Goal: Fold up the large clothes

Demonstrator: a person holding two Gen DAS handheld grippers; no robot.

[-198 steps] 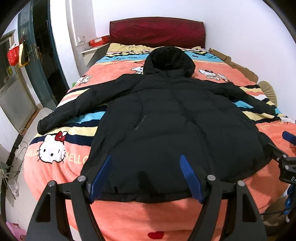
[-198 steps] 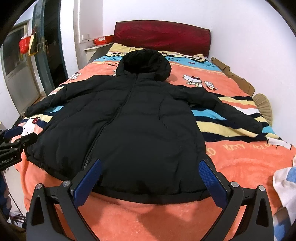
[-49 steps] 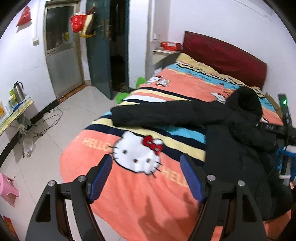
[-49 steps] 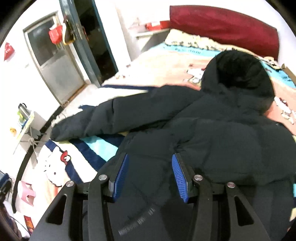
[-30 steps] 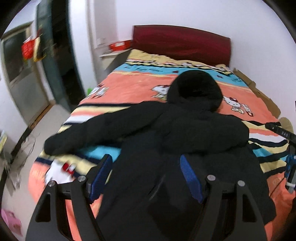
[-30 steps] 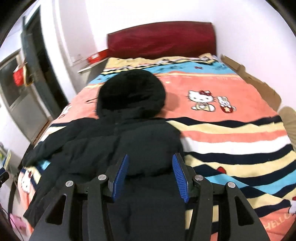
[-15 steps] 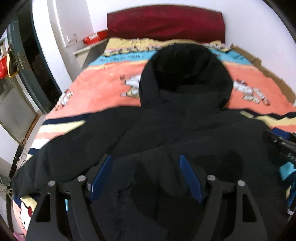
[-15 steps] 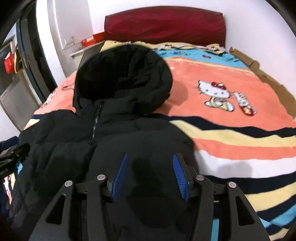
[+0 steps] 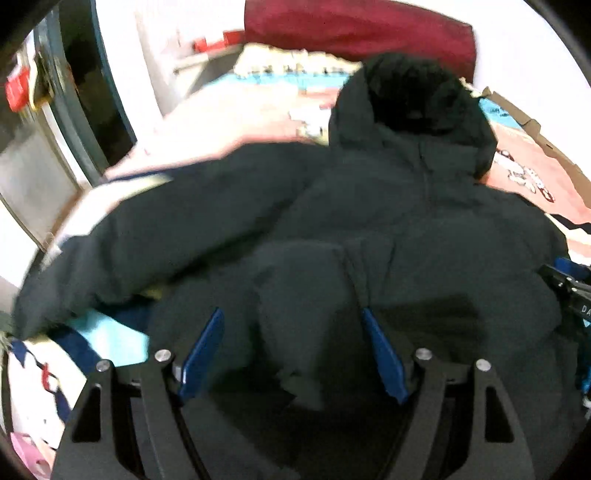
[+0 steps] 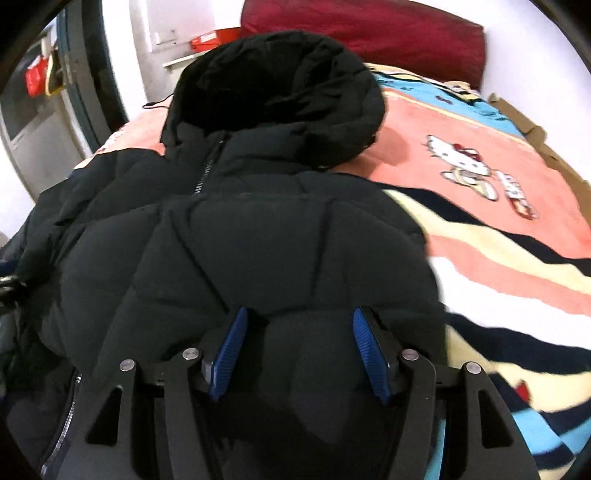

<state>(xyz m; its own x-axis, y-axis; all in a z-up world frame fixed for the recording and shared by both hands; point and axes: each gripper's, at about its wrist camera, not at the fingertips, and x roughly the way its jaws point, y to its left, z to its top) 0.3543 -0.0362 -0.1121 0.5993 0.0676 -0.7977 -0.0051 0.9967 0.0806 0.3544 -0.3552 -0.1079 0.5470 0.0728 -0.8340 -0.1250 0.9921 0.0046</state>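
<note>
A black hooded puffer jacket (image 9: 424,229) lies on the bed, its hood (image 10: 280,88) toward the headboard. Its right sleeve is folded across the chest (image 10: 258,251). Its left sleeve (image 9: 155,229) still stretches out toward the bed's left edge. My left gripper (image 9: 293,350) is open, low over the jacket's body with a fold of fabric between its blue pads (image 9: 201,354). My right gripper (image 10: 301,358) is partly closed around the folded sleeve, the puffy fabric bulging between its pads (image 10: 227,354).
The bed has an orange striped Hello Kitty blanket (image 10: 480,177) and a dark red headboard (image 10: 369,29). A door (image 9: 88,88) and floor lie off the bed's left side. The right gripper's body (image 9: 569,288) shows at the left wrist view's right edge.
Both grippers have come down closer to the jacket. The left view has swung left toward the outstretched sleeve. The right gripper still grips the folded sleeve on the chest.
</note>
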